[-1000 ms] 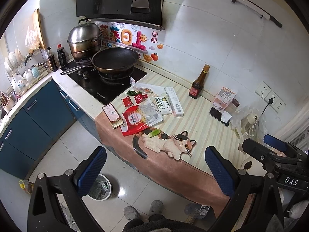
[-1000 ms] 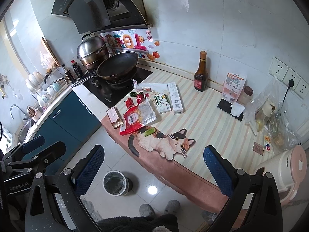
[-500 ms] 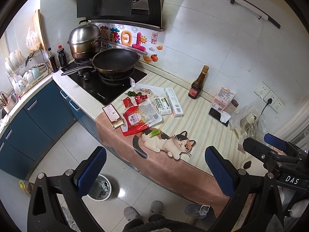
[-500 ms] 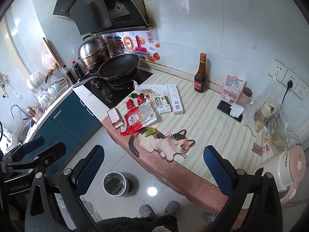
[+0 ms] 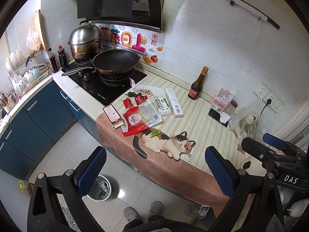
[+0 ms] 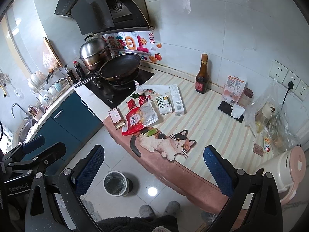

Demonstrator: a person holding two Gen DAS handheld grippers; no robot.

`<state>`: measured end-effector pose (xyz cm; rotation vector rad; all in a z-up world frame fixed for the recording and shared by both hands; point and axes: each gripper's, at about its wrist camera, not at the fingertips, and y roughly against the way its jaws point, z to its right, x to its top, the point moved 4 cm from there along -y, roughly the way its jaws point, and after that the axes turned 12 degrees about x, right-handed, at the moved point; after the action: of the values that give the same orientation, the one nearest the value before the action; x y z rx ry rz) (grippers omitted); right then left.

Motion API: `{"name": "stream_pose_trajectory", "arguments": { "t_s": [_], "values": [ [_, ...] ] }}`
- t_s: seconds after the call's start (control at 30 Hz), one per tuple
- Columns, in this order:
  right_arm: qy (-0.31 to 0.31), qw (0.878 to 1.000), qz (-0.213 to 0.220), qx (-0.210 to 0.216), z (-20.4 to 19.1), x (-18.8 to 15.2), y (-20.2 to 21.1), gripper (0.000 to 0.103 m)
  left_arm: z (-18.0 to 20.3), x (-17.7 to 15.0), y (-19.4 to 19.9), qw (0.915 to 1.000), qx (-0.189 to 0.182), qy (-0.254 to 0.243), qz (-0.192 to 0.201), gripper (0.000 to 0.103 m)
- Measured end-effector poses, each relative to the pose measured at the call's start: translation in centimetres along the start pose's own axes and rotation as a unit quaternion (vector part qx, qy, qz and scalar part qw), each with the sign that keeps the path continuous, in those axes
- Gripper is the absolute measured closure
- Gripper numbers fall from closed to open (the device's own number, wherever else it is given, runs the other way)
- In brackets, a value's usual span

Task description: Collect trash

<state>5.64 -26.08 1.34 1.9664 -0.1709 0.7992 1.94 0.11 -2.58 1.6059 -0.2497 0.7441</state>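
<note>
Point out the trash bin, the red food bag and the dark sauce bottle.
trash bin (image 6: 116, 183): right wrist view, on its black liner.
red food bag (image 6: 133, 122): right wrist view, on the red printed front.
dark sauce bottle (image 6: 201, 79): right wrist view, on the body above the label.

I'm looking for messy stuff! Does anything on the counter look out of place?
Yes. Torn red wrappers, flattened boxes and a green vegetable scrap lie scattered beside the stove, instead of in the bin on the floor. Nothing looks spilled.
</note>
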Motion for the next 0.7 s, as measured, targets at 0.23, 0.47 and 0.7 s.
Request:
{"name": "stream_pose_trajectory", "arguments": {
  "t_s": [0.23, 0.47, 0.7],
  "values": [
    [0.0, 1.0, 0.001, 0.001, 0.0, -0.2, -0.1, 0.0, 0.0, -0.1, 0.0, 1.0, 0.0, 0.0, 0.001, 0.0],
    [0.0, 1.0, 0.001, 0.0, -0.2, -0.3, -0.1, 0.0, -0.1, -0.2, 1.7, 1.0, -0.002, 0.0, 0.0, 0.0],
    [0.0, 1.0, 0.003, 0.001, -0.2, -0.3, 0.0, 0.0, -0.1, -0.2, 1.9, 1.0, -0.002, 0.001, 0.0, 0.0]
  ]
}}
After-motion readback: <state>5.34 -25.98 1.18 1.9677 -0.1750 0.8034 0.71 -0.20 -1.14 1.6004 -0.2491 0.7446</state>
